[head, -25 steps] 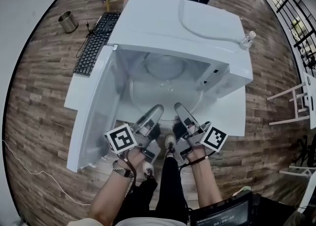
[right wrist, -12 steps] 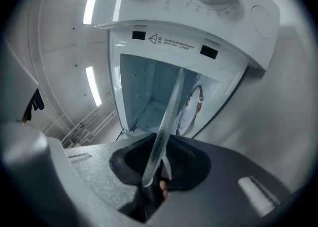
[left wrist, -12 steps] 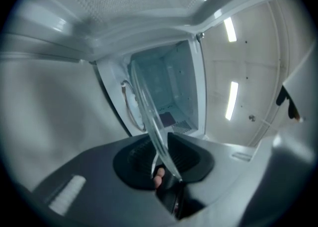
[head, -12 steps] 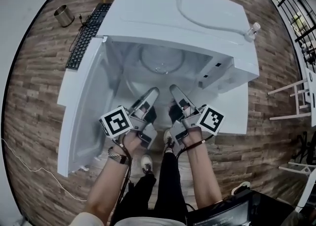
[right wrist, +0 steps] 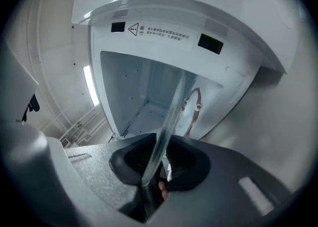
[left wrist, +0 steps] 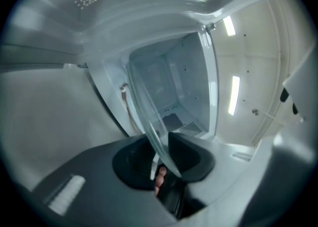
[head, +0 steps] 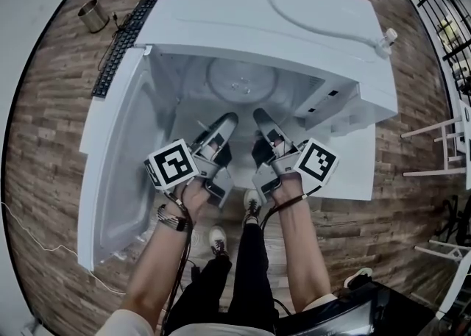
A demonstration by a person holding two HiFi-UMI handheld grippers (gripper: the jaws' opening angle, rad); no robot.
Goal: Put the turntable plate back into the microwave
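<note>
Hanging partway inside the microwave (head: 257,11), the plate (right wrist: 171,107) is not yet seated; right gripper (right wrist: 161,164) pinches its rim, left gripper's (left wrist: 163,156) jaws are opening around it.

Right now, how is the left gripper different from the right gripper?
The left gripper is next to the open door; the right gripper is farther from it. The left gripper's jaws are opening around the rim of the turntable plate; the right gripper's jaws clamp that rim. Both point into the microwave.

wood-plank floor (head: 44,143), white table (head: 357,173)
</note>
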